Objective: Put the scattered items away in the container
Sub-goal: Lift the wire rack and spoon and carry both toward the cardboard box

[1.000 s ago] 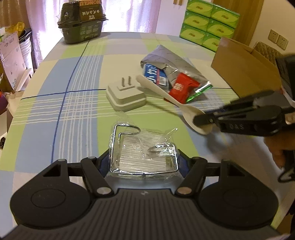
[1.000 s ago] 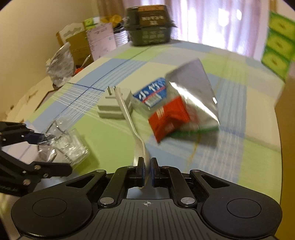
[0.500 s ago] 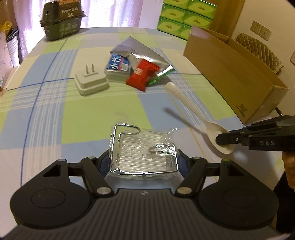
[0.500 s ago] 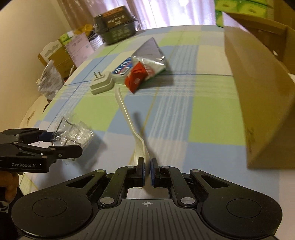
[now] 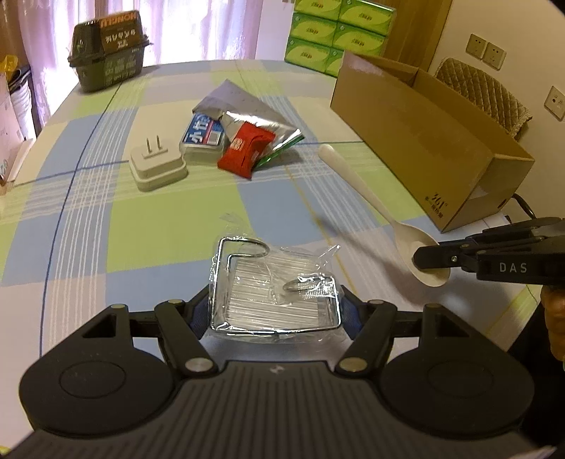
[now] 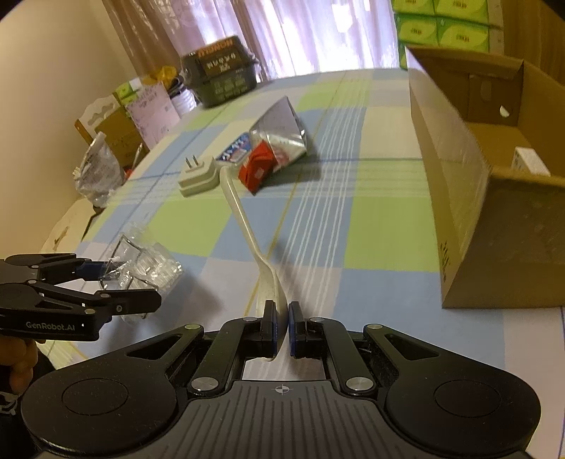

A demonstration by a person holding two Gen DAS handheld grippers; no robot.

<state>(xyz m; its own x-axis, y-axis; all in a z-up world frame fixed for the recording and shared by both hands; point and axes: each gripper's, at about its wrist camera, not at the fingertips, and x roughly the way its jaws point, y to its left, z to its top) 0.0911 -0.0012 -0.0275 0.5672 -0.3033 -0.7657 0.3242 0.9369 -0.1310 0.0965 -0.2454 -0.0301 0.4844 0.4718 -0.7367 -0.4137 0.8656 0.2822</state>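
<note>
My left gripper (image 5: 275, 312) is shut on a wire rack sealed in clear plastic (image 5: 279, 282) and holds it above the checked tablecloth. My right gripper (image 6: 281, 328) is shut on the bowl end of a white plastic spoon (image 6: 243, 219), whose handle points away over the table. In the left wrist view the right gripper (image 5: 423, 255) and the spoon (image 5: 356, 183) hang in front of the open cardboard box (image 5: 423, 141). The right wrist view shows the left gripper (image 6: 130, 286) with the wrapped rack (image 6: 148, 264) at the left, and the box (image 6: 476, 183) at the right.
A white plug adapter (image 5: 157, 166), a blue tin (image 5: 204, 136), a red packet (image 5: 245, 150) and a foil bag (image 5: 247, 109) lie mid-table. A dark green container (image 5: 109, 67) stands far left. A small white box (image 6: 529, 162) lies inside the cardboard box. Green tissue packs (image 5: 335, 28) are stacked behind.
Both grippers have moved right with their loads. The spoon has gone from beside the adapter to just in front of the cardboard box, which now fills more of both views.
</note>
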